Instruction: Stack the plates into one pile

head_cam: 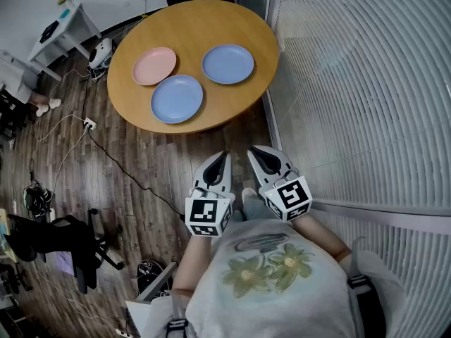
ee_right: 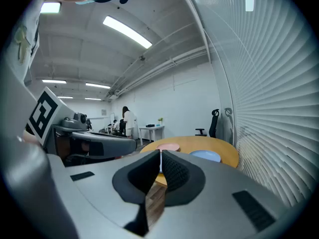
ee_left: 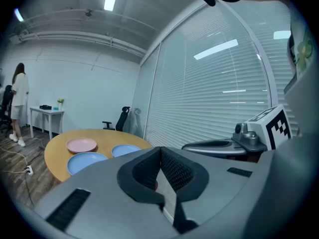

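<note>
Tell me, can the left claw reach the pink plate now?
Probably not: the left claw hangs over the floor, short of the table holding the pink plate, though nothing blocks the way.

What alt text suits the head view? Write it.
Pink plate, near blue plate and far blue plate lie apart on a round wooden table; short of it, left gripper and right gripper hover shut, empty.
</note>
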The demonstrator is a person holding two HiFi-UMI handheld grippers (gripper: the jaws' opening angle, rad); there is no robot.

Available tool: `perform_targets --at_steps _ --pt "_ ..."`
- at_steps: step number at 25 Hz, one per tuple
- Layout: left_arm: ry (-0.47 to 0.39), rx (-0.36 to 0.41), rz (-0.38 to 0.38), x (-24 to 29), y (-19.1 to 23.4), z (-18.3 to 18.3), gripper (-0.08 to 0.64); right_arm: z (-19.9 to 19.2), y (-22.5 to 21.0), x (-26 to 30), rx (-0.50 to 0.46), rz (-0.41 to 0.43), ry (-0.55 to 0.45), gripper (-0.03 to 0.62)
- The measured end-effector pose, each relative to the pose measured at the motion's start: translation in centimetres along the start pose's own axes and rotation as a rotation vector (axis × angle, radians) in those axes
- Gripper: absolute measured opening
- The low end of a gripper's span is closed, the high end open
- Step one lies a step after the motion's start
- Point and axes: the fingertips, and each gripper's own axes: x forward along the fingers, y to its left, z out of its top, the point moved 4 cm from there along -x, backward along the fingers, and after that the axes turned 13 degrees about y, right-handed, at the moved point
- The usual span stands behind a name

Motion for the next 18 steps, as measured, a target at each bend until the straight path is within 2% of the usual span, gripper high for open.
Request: perform_targets --at_steps 11,18 --pt "0.011 -0.017 0.034 5.0 0.3 2.1 0.018 1.3 -4.4 2.1 -0.012 0.081 -0.008 0.048" --pt "0.031 -0.061 0.058 8.0 0.5 2.5 0.018 1.4 -7.6 3.7 -0.007 0.111 0.026 0.048"
